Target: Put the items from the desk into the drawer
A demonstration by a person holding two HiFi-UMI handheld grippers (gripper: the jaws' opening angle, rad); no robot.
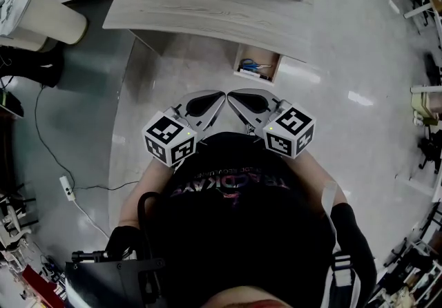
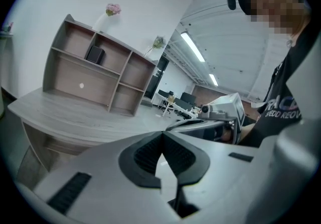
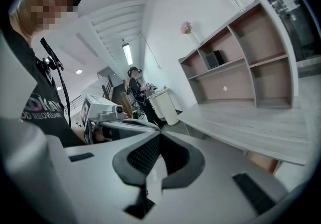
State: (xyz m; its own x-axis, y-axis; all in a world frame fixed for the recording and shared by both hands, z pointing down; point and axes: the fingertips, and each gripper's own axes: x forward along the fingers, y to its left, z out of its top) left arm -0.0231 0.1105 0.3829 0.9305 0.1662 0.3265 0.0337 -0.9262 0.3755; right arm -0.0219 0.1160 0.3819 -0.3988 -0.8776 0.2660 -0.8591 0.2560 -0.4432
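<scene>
Right now, in the head view, I am holding both tongs close in front of my chest, their tips leaning toward each other and nearly meeting. The left gripper (image 1: 215, 98) is sitting at 11 o'clock from my body and the right gripper (image 1: 238, 97) at 1 o'clock, each with its marker cube nearest me. The desk (image 1: 207, 6) is stretching across 12 o'clock. The open drawer (image 1: 239, 58) is jutting out from under its front edge, just past 12 o'clock from the tips and well apart from them. Blue-handled scissors (image 1: 254, 65) are lying inside it beside some dark, slim items that I cannot make out. A white bin (image 1: 45, 13) is standing at 10 o'clock on the floor.

In the left gripper view, the left gripper (image 2: 161, 137) is keeping its jaws pressed together at the tips with nothing between them. The desk (image 2: 75, 115) is lying at 9 o'clock, and the shelf unit (image 2: 80, 85) on it is holding a dark box (image 2: 95, 54). The right gripper (image 2: 200, 123) is showing at 2 o'clock.

In the right gripper view, the right gripper (image 3: 159, 137) is likewise closing tip to tip on nothing. The desk (image 3: 251, 122) is running off at 3 o'clock under the shelf unit (image 3: 271, 80), and the left gripper (image 3: 120, 125) is peeking in at 10 o'clock.
</scene>
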